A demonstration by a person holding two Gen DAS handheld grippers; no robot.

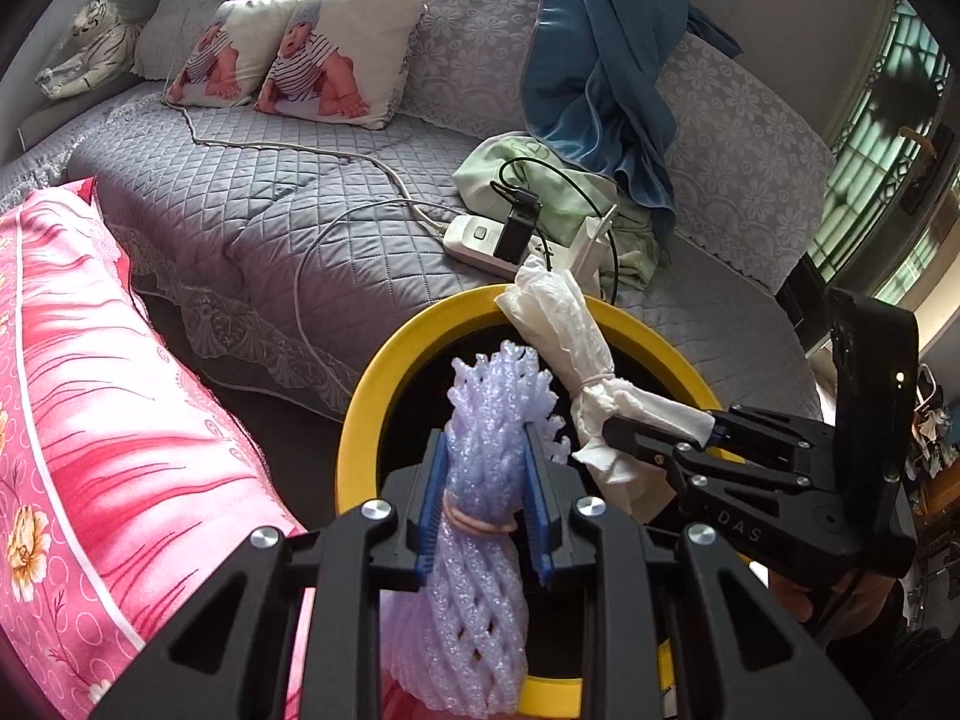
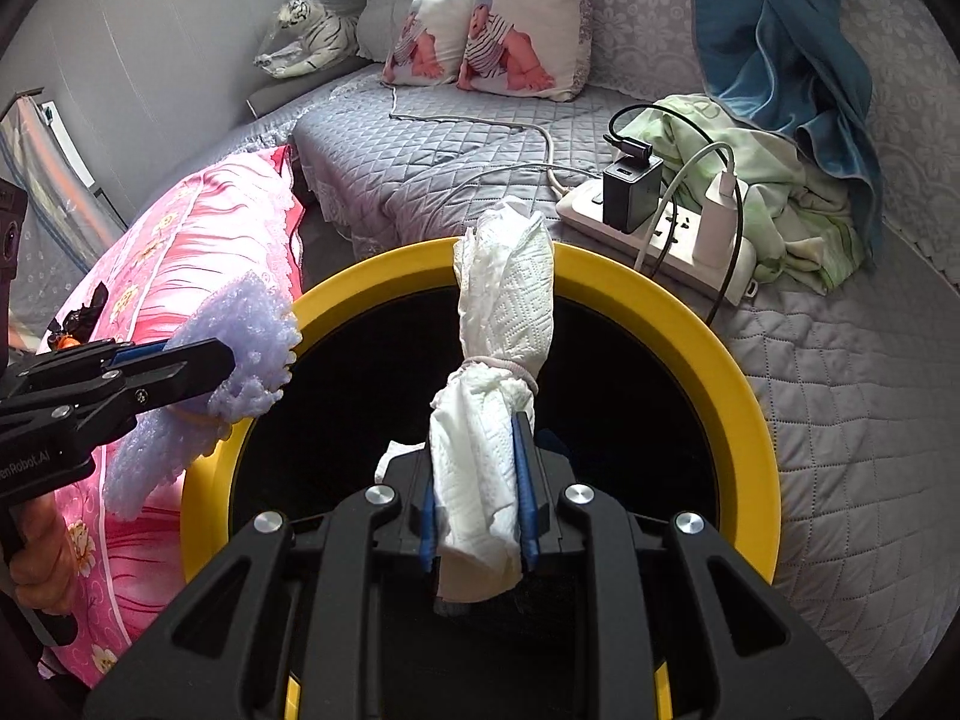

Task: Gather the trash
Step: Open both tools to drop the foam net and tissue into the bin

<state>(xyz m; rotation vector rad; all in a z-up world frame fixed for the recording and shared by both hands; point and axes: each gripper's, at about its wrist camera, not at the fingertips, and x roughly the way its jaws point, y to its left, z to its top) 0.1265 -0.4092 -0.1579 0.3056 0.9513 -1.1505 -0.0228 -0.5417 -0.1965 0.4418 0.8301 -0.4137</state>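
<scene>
The left gripper [image 1: 485, 480] has its blue pads clamped tight on a lavender foam fruit net [image 1: 480, 516], pinching it near a rubber band [image 1: 480, 521] that cinches its middle; the net's frilled end fans out past the fingertips and its longer body trails back under the gripper. The right gripper [image 2: 477, 480] is closed on a bundle of white paper towel [image 2: 492, 396], also tied with a rubber band [image 2: 501, 367] just beyond the fingertips, the loose upper half standing up ahead of the jaws. Directly below and ahead of both grippers opens a round bin with a yellow rim [image 2: 708, 324] and a dark inside; the towel hangs over its mouth, the net over its left edge. Left of the left jaws lies a pink floral pillow [image 1: 90, 390]. Beyond the bin's far rim a white power strip [image 2: 672, 234] with chargers rests on a grey quilted sofa cover [image 1: 270, 210], beside green [image 2: 774, 180] and blue cloths [image 1: 600, 72].
</scene>
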